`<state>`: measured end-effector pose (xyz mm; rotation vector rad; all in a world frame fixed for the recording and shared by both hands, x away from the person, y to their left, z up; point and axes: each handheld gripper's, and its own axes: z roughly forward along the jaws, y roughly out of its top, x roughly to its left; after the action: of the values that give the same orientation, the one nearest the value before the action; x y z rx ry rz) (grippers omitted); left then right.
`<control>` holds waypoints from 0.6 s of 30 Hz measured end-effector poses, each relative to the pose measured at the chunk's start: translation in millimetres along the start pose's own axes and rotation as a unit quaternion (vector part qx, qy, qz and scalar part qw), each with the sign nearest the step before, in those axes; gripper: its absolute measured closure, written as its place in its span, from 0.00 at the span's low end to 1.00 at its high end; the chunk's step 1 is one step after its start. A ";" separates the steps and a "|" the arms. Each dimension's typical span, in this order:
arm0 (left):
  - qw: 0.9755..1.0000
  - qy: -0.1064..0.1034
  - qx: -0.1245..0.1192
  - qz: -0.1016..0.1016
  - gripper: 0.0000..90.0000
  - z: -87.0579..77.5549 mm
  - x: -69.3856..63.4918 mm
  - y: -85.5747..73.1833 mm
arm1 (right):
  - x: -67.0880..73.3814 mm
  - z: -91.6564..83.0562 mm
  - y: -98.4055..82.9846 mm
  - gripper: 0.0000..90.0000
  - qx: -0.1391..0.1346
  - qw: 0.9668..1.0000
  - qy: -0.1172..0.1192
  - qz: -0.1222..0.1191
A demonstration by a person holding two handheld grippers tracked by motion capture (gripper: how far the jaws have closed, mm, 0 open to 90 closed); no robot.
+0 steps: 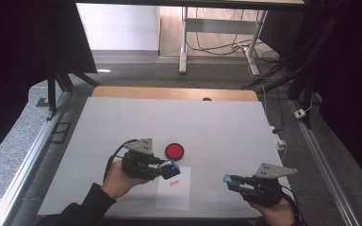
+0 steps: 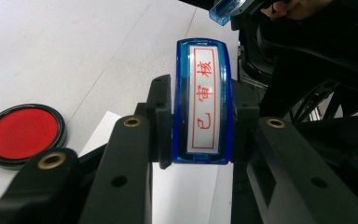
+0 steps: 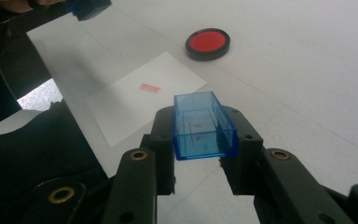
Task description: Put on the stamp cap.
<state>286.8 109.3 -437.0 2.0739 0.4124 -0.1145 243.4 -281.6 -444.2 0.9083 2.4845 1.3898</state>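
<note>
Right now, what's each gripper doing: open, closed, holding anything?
Left gripper: closed on the blue stamp, its red-lettered face toward the camera.
Right gripper: closed on the clear blue stamp cap, above the table.

The stamp [image 2: 203, 100] sits between black jaws in the left gripper view, so its two long sides are covered, and its bottom end hides behind them too. The ink pad [image 2: 23, 134] is cut off a little by the left edge there. A corner of the paper [image 2: 182, 196] peeks out between the jaws; the rest is hidden.

In the right gripper view, the clear blue cap [image 3: 204, 126] has its lower sides covered by the jaws. The red mark [image 3: 148, 87] on the sheet is too small to read. A dark sleeve [image 3: 32, 154] hides part of the table [image 3: 307, 70].

In the high view, both forearms are cut off by the bottom edge.
</note>
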 end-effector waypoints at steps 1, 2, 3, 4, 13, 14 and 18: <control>1.000 -0.001 -0.001 0.001 0.76 -0.4 0.2 0.2 | 0.7 0.7 0.8 0.76 0.001 1.000 0.000 -0.003; 1.000 -0.001 -0.001 0.003 0.76 -0.8 0.4 0.4 | 1.5 1.8 1.7 0.76 0.002 1.000 0.003 -0.005; 1.000 -0.001 -0.001 0.004 0.76 -1.2 0.6 0.6 | 2.0 3.0 2.6 0.76 0.003 1.000 0.008 -0.006; 1.000 -0.002 -0.001 0.004 0.76 -1.6 1.0 0.8 | 2.6 4.2 3.6 0.76 0.004 1.000 0.013 -0.008; 1.000 -0.012 -0.008 0.011 0.76 -4.0 1.9 2.6 | 10.4 17.4 13.1 0.76 0.010 0.999 0.041 -0.024; 1.000 -0.013 -0.008 0.012 0.76 -3.9 1.8 2.8 | 11.1 19.0 14.2 0.76 0.011 0.999 0.045 -0.024; 1.000 -0.017 -0.008 0.015 0.76 -3.4 1.7 3.4 | 14.7 27.4 18.9 0.76 0.010 0.997 0.066 -0.028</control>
<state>289.3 111.1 -432.8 2.0595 0.3604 -0.1282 250.9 -246.0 -441.7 0.7680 2.6027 1.4534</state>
